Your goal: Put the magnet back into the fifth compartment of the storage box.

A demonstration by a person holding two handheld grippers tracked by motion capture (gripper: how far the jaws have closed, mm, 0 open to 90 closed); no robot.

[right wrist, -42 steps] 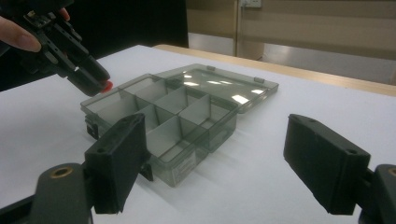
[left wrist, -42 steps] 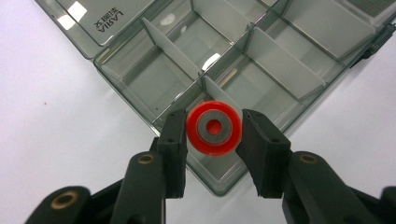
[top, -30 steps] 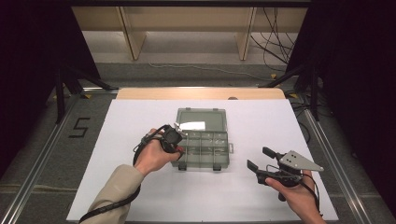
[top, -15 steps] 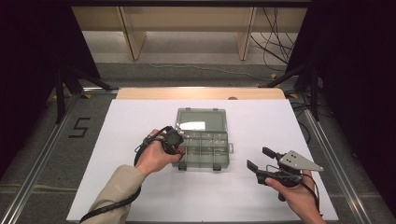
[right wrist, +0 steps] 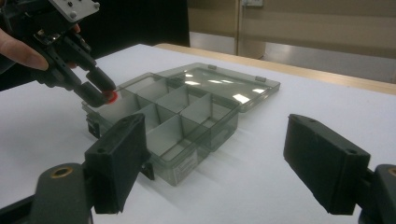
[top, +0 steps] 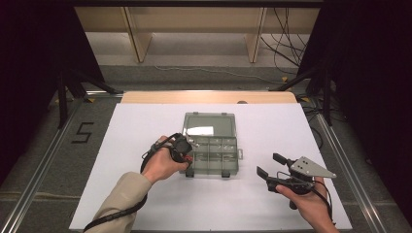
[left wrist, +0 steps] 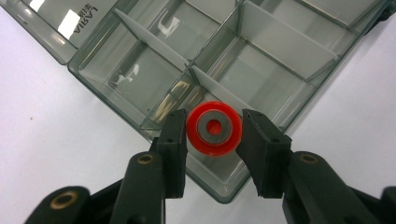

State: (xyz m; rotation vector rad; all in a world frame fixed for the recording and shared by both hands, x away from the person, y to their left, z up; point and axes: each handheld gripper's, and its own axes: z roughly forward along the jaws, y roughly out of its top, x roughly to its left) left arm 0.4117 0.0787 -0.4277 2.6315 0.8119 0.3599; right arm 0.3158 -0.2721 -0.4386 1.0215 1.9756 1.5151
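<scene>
Compartment box [top: 210, 154]: clear smoky plastic, rigid dividers, lid folded flat behind, lying on white worktop [top: 291, 131]. Left gripper [left wrist: 213, 133] pinches a red disc [left wrist: 214, 128], grey-centred with a hole, over the box's near-left corner cell, likely for dropping in. Right gripper [top: 270, 165] spread, idle, well apart.

A white rectangular tabletop [top: 145, 121] with a pale wooden far edge [top: 209, 97] fills the middle. At 12 o'clock stands a light wooden shelf unit [top: 194, 24] on grey floor [top: 194, 75]. Black cables [top: 286, 29] trail at 1 o'clock. A black numeral 5 floor marking [top: 82, 132] lies at 9 o'clock. Dark curtains [top: 369, 73] flank both sides.
</scene>
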